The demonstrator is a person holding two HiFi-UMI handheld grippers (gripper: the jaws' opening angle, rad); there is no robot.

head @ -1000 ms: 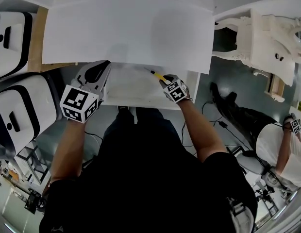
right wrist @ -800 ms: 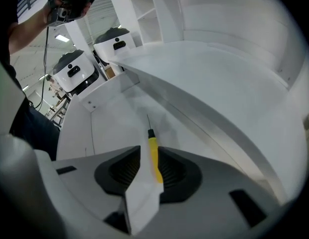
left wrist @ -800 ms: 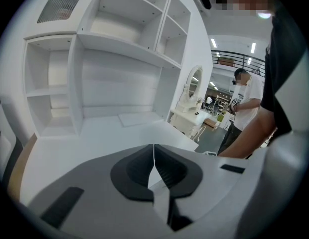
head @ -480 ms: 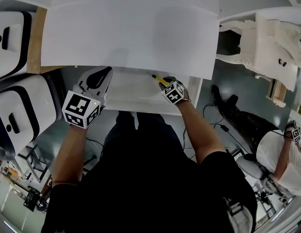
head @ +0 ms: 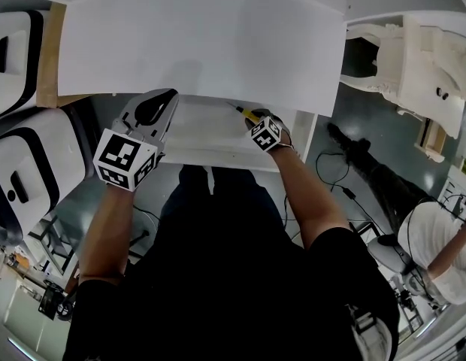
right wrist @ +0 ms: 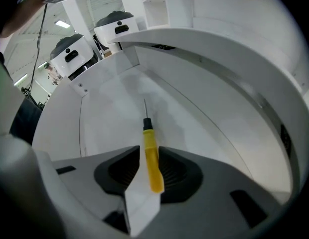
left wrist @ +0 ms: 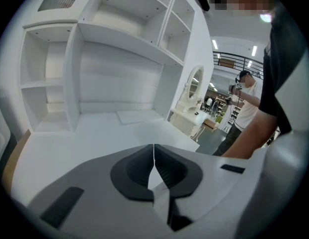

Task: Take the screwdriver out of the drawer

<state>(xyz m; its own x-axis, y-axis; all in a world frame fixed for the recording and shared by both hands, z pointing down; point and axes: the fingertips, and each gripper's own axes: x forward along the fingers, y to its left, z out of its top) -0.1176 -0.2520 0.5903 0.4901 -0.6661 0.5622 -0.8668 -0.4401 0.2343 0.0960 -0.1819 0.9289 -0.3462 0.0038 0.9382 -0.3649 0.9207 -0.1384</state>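
Note:
A screwdriver (right wrist: 150, 148) with a yellow handle and a thin metal shaft stands between the pads of my right gripper (right wrist: 150, 153), tip pointing down at the floor of the open white drawer (right wrist: 109, 113). The jaws are opening, though both pads still touch the handle. In the head view the right gripper (head: 257, 120) hangs in the drawer's (head: 218, 155) right part, with the screwdriver (head: 246, 113) poking out toward the desk edge. My left gripper (head: 154, 107) hovers over the drawer's left end. Its jaws (left wrist: 153, 156) are shut and empty.
The white desk top (head: 203, 43) lies beyond the drawer, with white shelves (left wrist: 119, 34) rising behind it. White and black machines (head: 22, 164) stand at the left. White ornate furniture (head: 428, 66), floor cables and another person (head: 443, 239) are at the right.
The right gripper has sunk into the drawer with the screwdriver between its jaws. The left gripper has dropped a little by the drawer's left end.

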